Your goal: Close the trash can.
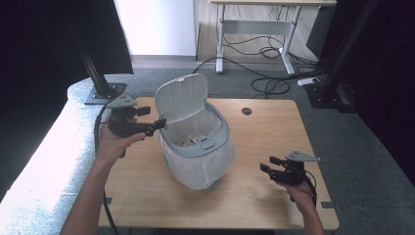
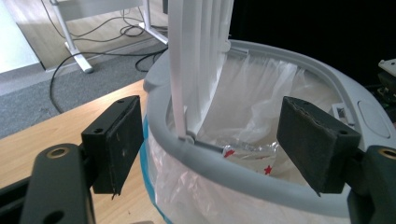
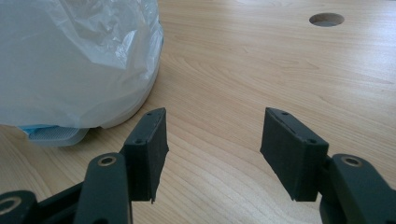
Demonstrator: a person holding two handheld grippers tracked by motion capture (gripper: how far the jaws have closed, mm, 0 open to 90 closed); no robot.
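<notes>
1 waste bin (image 1: 195,147) stands on the wooden table (image 1: 264,127), straight ahead of the left gripper (image 1: 160,123) and off to the side of the right gripper (image 1: 266,164), well apart from its tips. The bin is pale grey and white, with 1 lid (image 1: 181,98) tipped up and back on its hinge. In the left gripper view the lid's edge rises in the gap between the 2 black jaws, just beyond their tips, and the grey rim runs across from one pad to the other.

1 thin white plastic liner (image 1: 200,169) is tucked into the bin and folds over its outside. 1 crumpled clear wrapper (image 2: 247,156) lies inside, below the rim and nearer the right-hand jaw in that view. It bears red printed marks, 1 of them star-shaped; no words on it can be read. 1 oval button (image 1: 207,144) sits on the rim's front.

The left gripper's jaws stand wide apart, level with the rim, and their pads press on nothing. The right gripper's jaws are also spread wide with only bare wood between them. In its own view the lined bin sits beyond and beside its left-hand jaw, with a strip of blue at the bin's foot.

1 round cable hole (image 1: 246,111) is cut in the tabletop, beyond the right gripper's right-hand jaw in that view.
</notes>
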